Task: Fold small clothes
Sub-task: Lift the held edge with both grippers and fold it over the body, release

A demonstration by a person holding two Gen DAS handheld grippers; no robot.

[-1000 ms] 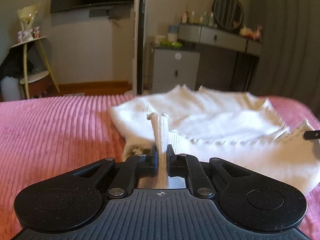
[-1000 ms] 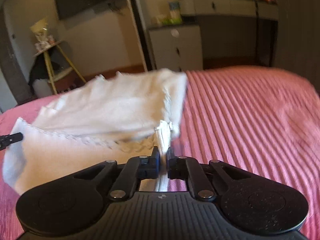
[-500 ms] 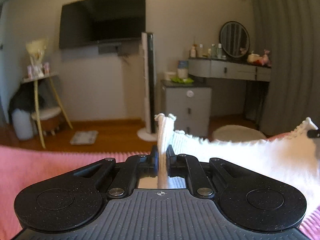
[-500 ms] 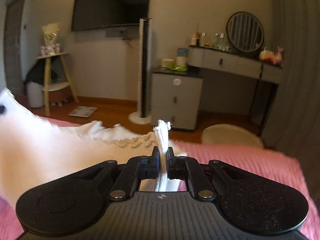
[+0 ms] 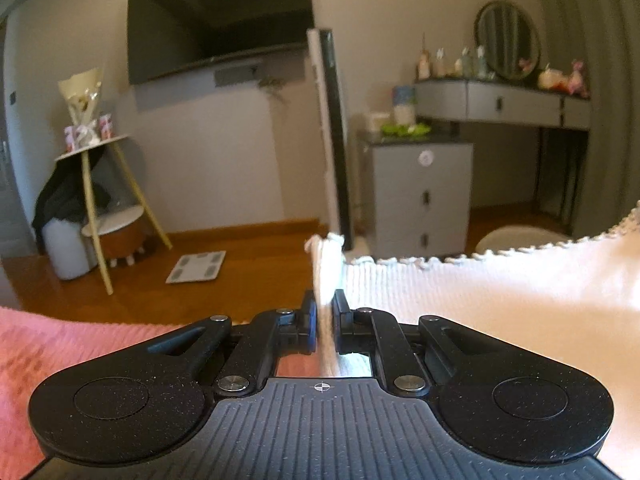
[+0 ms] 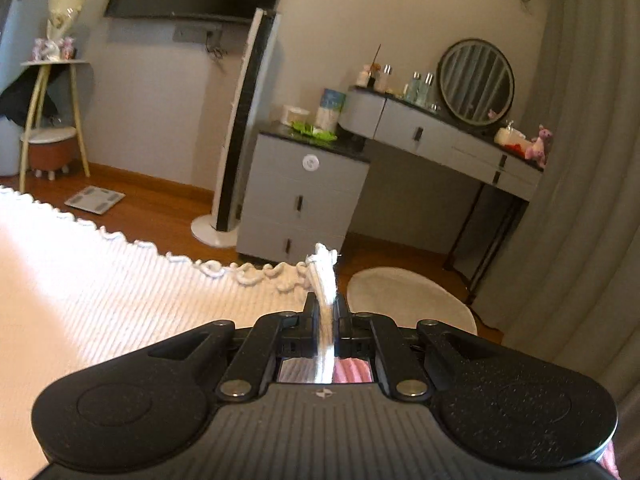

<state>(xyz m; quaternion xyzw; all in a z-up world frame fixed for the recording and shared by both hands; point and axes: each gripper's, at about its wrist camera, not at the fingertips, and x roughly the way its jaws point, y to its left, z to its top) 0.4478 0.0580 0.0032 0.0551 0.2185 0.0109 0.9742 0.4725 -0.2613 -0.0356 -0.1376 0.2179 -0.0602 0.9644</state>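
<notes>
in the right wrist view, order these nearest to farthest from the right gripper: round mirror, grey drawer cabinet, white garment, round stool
1. white garment, pinched in the right gripper, spreading left
2. round stool, on the floor just ahead, slightly right
3. grey drawer cabinet, straight ahead beyond the stool
4. round mirror, on the dressing table at the far wall, upper right

The white knit garment (image 5: 500, 304) runs off the right edge of the left wrist view and off the left edge of the right wrist view, so its full shape cannot be told; the gripper bodies hide its lower part. The pink bedspread (image 5: 48, 352) shows only in slivers; the bottles on the vanity (image 6: 420, 84) are too small to identify.
</notes>
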